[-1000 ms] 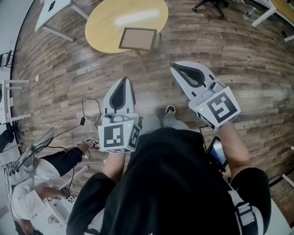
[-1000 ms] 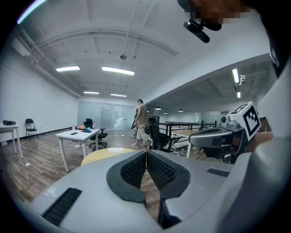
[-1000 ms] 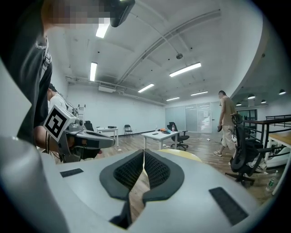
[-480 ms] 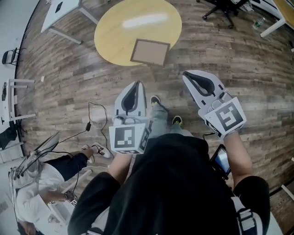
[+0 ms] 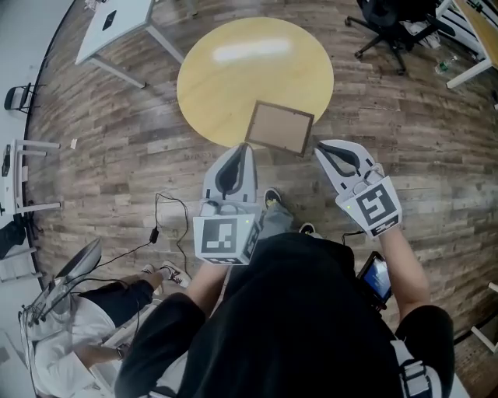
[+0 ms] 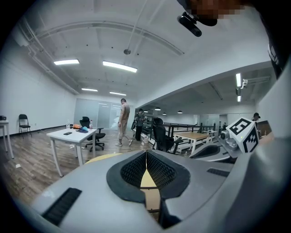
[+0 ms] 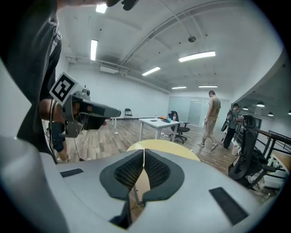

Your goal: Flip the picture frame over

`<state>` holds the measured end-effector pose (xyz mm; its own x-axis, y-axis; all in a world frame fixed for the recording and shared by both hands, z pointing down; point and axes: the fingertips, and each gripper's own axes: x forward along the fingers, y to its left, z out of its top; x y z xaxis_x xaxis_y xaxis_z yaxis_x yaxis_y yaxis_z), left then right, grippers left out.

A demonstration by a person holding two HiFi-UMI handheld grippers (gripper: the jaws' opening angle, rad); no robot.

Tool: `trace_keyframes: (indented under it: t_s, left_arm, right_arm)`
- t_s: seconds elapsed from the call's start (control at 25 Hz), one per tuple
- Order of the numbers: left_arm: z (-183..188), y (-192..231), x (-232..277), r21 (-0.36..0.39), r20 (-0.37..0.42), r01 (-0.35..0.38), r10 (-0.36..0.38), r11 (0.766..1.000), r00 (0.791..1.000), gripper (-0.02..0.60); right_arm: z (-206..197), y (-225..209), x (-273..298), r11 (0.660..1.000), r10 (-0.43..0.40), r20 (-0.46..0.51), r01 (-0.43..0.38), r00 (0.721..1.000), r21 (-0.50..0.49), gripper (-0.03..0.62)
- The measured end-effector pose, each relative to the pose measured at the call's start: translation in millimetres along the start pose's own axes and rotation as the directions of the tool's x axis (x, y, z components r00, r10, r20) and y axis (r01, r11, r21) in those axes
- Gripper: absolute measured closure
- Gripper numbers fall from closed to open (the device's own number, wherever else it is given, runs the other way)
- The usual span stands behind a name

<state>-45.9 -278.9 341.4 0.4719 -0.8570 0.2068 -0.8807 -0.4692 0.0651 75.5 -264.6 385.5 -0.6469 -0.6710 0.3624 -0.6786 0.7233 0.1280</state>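
Note:
The picture frame (image 5: 278, 128) lies flat at the near edge of the round yellow table (image 5: 233, 70), its plain brown panel up inside a darker wooden border. My left gripper (image 5: 243, 148) is shut and empty, its tip at the table's near rim just left of the frame. My right gripper (image 5: 321, 146) is also shut and empty, its tip just right of the frame's near corner. Neither touches the frame. In the left gripper view the left gripper (image 6: 146, 152) has its pads meeting, with table yellow below them. The right gripper view shows the right gripper (image 7: 143, 151) the same way.
A white table (image 5: 117, 19) stands at the back left and a black office chair (image 5: 385, 19) at the back right. A cable (image 5: 167, 214) runs across the wood floor. A seated person (image 5: 93, 311) is at lower left. Two people (image 6: 123, 120) stand far off.
The person has walked up to the round table, so table and frame sit much nearer. Both grippers, still shut, now reach the table's near edge on either side of the frame.

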Motion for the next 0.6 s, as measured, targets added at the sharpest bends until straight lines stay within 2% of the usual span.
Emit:
trace_keyframes:
  t_s: [0.2,0.36,0.48,0.6]
  left_arm:
    - [-1,38,19,-0.018,0.0,0.011,-0.011,1.0,1.0,0.558]
    - [-2,61,33,-0.027,-0.002,0.03,-0.031,0.999,1.0,0.558]
    - [-7,72,42,-0.038,-0.018,0.035,-0.035,0.999,0.999,0.558]
    - [-11,78,51,-0.035,-0.037,0.04,-0.041,0.999,0.998,0.558]
  right_arm:
    - [-30,-9,41,0.999,0.006,-0.099,-0.011,0.995,-0.051,0.574]
    - [-59,-10,66,0.976,-0.027,-0.175,-0.012,0.984,-0.218,0.574]
    - [-89,1,81,0.949,0.01,-0.245,-0.086,0.97,-0.302,0.573]
    - [-130,10,92,0.926,0.068,-0.335,-0.184,0.94,-0.329,0.572]
